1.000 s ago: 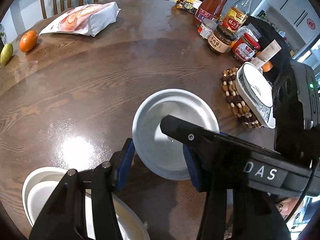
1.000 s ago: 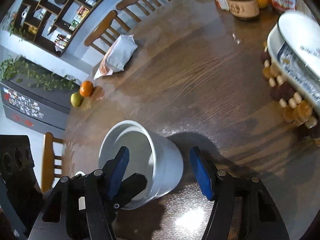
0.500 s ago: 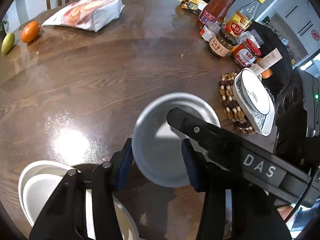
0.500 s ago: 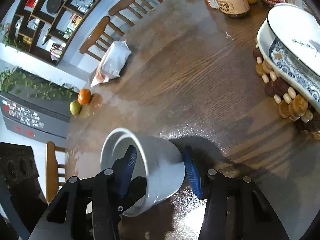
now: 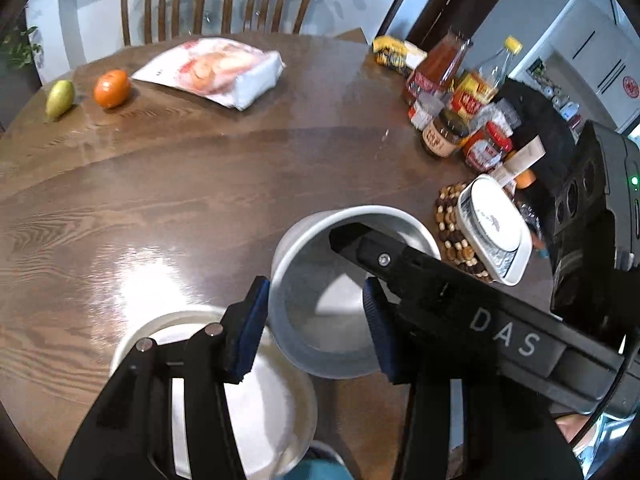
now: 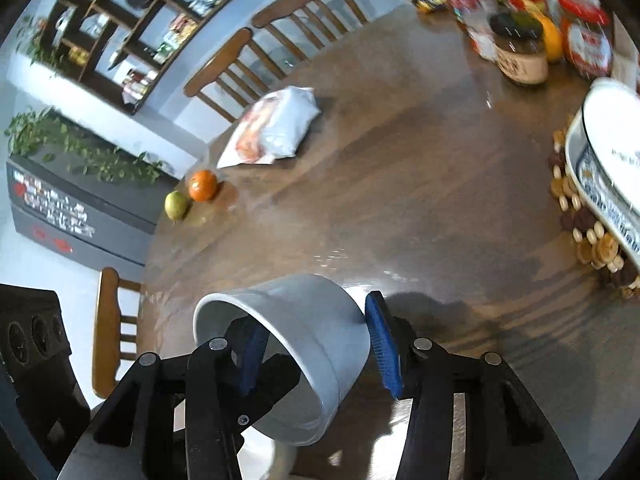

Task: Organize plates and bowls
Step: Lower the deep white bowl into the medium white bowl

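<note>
Bowl (image 5: 320,312), grey and deep, held tilted above the wooden table (image 5: 200,200), its open mouth turned toward the left wrist camera. Both grippers grasp it at once. Left gripper (image 5: 314,320): its blue pads bear on the outside of the bowl's near wall, one at each side, so the claw is pinching the bowl. Right gripper (image 6: 314,342): one blue pad sits inside the bowl against the wall and the other presses the outer wall, so this claw is likewise clamped on the bowl (image 6: 304,340); in the left wrist view its black finger reaches across the bowl's mouth. Below and left of the bowl, in the left wrist view, a white plate stack (image 5: 260,400) rests near the table's edge, partly hidden by the left gripper's fingers. Farther right, a white lidded dish (image 5: 494,228) with a blue pattern sits on a beaded trivet (image 5: 450,224). Behind it stand jars and sauce bottles (image 5: 460,108). Across the table lie a white snack bag (image 5: 216,70), an orange (image 5: 112,88) and a green pear (image 5: 60,98) just beside it. Wooden chairs (image 5: 216,0) stand beyond the table.
</note>
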A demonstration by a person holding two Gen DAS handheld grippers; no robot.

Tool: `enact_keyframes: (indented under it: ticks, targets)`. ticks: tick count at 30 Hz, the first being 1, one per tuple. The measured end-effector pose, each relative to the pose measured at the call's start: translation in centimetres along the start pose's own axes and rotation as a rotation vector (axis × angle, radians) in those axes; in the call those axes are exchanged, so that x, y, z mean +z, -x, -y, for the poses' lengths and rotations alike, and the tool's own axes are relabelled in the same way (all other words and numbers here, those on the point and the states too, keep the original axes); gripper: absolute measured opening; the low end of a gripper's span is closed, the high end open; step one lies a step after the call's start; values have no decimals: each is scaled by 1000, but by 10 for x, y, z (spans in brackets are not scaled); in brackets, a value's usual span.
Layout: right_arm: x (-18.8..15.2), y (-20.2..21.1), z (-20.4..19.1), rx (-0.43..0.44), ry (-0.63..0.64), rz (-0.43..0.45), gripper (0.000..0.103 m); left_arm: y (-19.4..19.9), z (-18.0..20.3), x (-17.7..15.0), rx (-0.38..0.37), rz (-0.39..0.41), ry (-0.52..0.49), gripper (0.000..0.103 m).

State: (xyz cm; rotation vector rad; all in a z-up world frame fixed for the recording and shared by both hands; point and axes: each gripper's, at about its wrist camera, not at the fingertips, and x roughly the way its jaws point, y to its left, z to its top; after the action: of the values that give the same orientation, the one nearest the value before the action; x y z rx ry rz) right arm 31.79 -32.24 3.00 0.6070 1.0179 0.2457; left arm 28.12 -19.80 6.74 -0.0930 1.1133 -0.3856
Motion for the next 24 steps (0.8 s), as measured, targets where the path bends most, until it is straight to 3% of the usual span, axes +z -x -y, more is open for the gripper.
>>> enact_keyframes:
  ticks: [10, 24]
  targets:
    - [-21, 22, -56, 29, 93, 23, 51, 52, -21, -22, 22, 56, 29, 45]
    - [-62, -10, -77, 35, 138, -80, 51, 47, -62, -59, 47, -26, 112, 45]
